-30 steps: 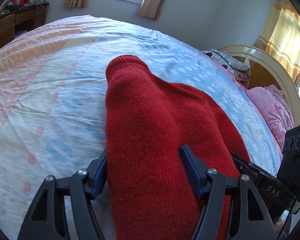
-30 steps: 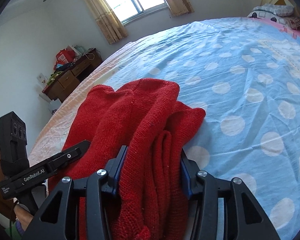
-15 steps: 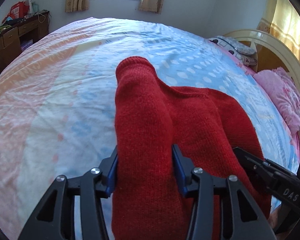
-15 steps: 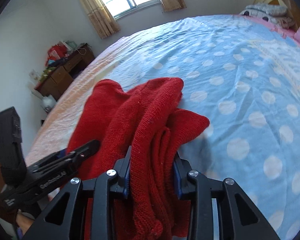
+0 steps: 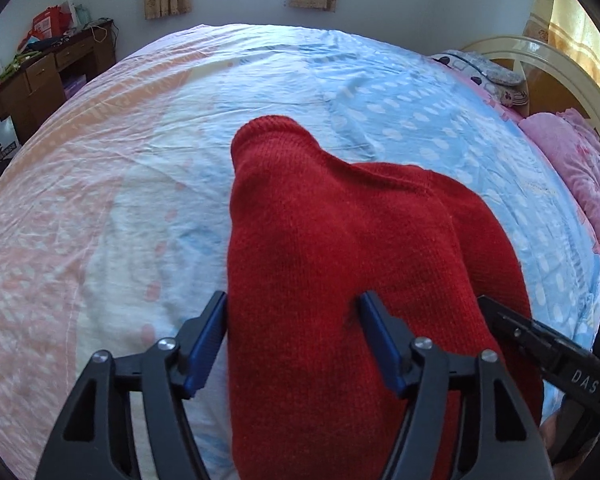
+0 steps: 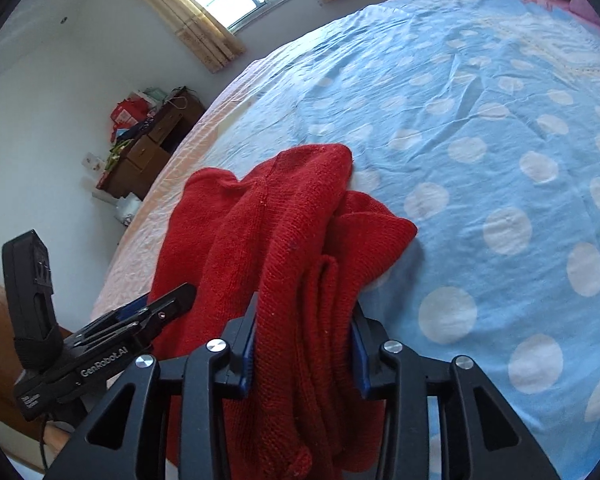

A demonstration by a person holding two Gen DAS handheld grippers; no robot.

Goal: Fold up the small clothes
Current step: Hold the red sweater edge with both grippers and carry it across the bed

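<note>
Between the blue pads of the left hand-held gripper (image 5: 294, 338) runs a thick band of the red knitted sweater (image 5: 340, 264); its jaws are opening, though the knit fills the gap and both pads touch it. The right hand-held gripper (image 6: 304, 346) is likewise opening, its pads pressing a bunched stack of the sweater's folds. Holding the near edge at two points probably lets the person carry it over as one fold (the garment is already doubled on itself). The sweater lies at the near side of the bed (image 6: 500, 128), its far end resting on the dotted sheet. Beyond it the sheet is open; a pink pillow (image 5: 572, 160) sits by the headboard, well apart.
</note>
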